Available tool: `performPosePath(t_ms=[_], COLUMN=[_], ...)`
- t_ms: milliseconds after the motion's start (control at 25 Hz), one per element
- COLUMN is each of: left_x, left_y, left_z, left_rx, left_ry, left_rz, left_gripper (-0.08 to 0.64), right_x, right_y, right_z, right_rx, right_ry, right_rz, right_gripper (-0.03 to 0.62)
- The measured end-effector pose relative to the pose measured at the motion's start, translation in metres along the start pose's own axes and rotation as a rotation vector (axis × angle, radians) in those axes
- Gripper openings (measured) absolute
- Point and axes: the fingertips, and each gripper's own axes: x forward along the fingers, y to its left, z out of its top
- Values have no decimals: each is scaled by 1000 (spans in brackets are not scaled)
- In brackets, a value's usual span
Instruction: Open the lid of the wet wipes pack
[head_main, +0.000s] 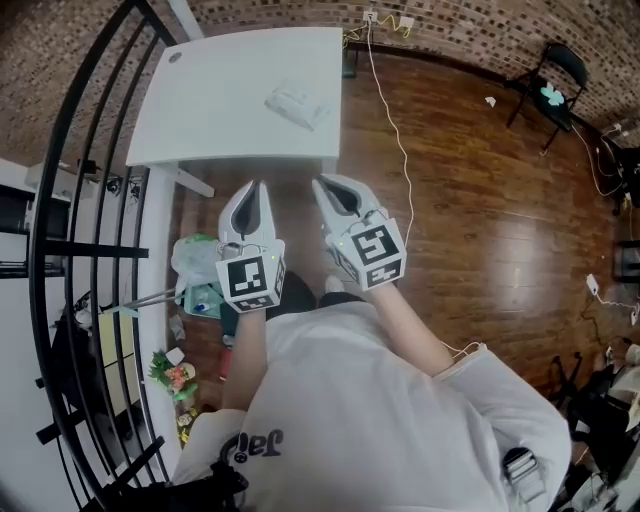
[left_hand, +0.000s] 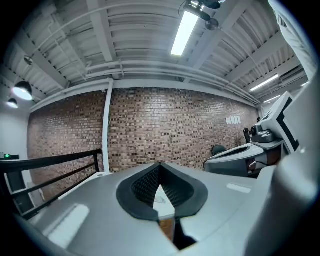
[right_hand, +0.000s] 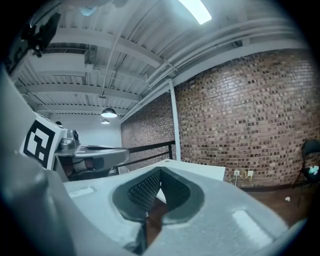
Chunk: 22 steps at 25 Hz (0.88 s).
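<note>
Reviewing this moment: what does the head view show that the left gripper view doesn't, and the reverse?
Head view only: the wet wipes pack lying plainly on the white table, the person's white shirt, and a white cable across the wood floor. Left gripper view only: the ceiling with a lit strip light. Both: the table, the brick wall, the black railing, and the left gripper and right gripper, both shut and empty.

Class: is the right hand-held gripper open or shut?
Shut: the right hand-held gripper has its jaws meeting at the tips, nothing between them.
</note>
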Motion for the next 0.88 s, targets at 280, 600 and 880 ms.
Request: performPosePath(t_ms=[280, 600, 880], left_x=[68, 189, 248], left_y=[56, 105, 139], left_z=[-29, 12, -1], left_rx=[-41, -52, -81], left_ry=[18, -64, -15], left_rz=[-22, -173, -295], left_gripper=[15, 15, 15], right_x=[78, 176, 254], right_y=[-9, -65, -87], right_z=[-12, 32, 42], right_rx=[-18, -58, -43], right_ry=[42, 25, 49], right_rz=[-6, -141, -278], right_gripper=[-12, -12, -12])
